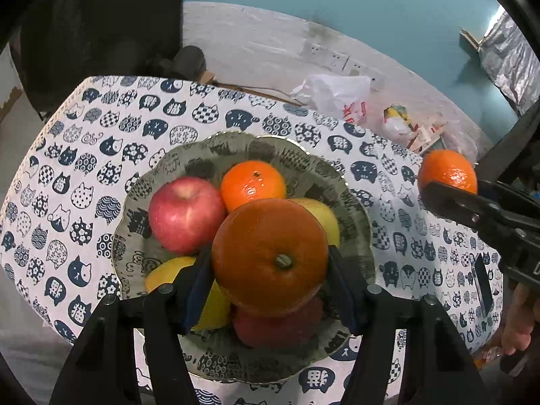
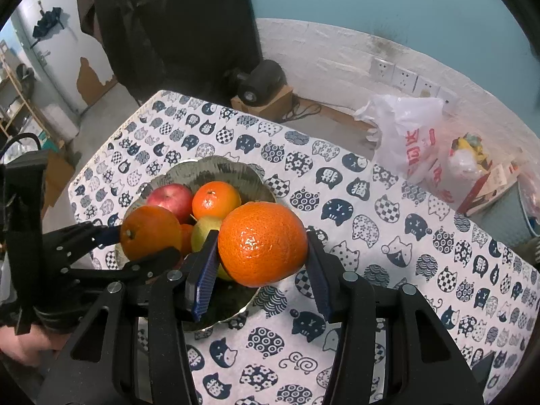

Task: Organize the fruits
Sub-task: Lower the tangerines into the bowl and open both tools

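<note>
Fruits: apples, oranges and yellow fruit lie piled in a bowl (image 1: 357, 222) on the table (image 1: 67, 168), and two more oranges are held up in the air.
Left hand-held gripper (image 1: 270, 280): it is squeezing a big dark orange (image 1: 270, 256) between its blue pads (image 1: 199, 283), one pad on each side.
Big dark orange: its stem end faces the camera, and it hangs right over the pile in the bowl.
Red apple (image 1: 185, 214): past the left finger of the left hand-held gripper, lying in the bowl.
Small orange in the bowl (image 1: 253, 184): just past the big dark orange, beside the red apple.
Yellow fruit (image 1: 162, 275): low in the bowl, behind the left finger.
Second red apple (image 1: 276, 327): under the big dark orange, partly hidden.
Right hand-held gripper (image 2: 261, 263): it is shut tight on a bright orange (image 2: 261, 243), pads touching both sides.
Bright orange: up in the air, over the table and the near right rim of the bowl.
Table: covered by a white cloth with blue cat faces.
White plastic bag (image 2: 408, 135): far past the right hand-held gripper, beyond the table's far edge.
</note>
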Demonstrator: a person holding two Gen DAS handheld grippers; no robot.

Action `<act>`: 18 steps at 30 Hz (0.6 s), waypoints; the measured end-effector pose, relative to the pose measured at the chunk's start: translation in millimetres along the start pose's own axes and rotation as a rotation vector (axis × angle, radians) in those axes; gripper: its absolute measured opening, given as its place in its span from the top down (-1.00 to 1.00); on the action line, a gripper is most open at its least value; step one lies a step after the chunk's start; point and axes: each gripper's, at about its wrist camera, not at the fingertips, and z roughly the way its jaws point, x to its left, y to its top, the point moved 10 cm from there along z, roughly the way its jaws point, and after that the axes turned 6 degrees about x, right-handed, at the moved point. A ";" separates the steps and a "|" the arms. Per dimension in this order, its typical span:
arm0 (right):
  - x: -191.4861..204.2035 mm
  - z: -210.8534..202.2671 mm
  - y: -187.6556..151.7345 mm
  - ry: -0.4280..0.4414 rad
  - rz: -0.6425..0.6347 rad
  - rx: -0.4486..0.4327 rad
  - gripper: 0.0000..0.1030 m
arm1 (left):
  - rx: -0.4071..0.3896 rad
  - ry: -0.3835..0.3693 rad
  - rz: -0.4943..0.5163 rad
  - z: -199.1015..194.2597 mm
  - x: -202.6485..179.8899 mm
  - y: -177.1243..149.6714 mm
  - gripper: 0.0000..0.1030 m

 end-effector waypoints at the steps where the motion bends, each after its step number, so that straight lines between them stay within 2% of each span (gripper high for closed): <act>1: 0.2 2.1 -0.2 0.001 -0.001 0.003 0.05 | 0.003 0.003 0.001 2.0 1.8 -0.4 -0.27; 12: 4.1 20.1 -1.7 0.009 -0.010 0.037 0.05 | 0.050 0.009 -0.053 24.2 25.7 -3.3 -0.27; 18: 7.3 23.9 -4.1 0.013 -0.016 0.047 0.05 | 0.049 -0.001 -0.060 26.5 27.2 -2.2 -0.28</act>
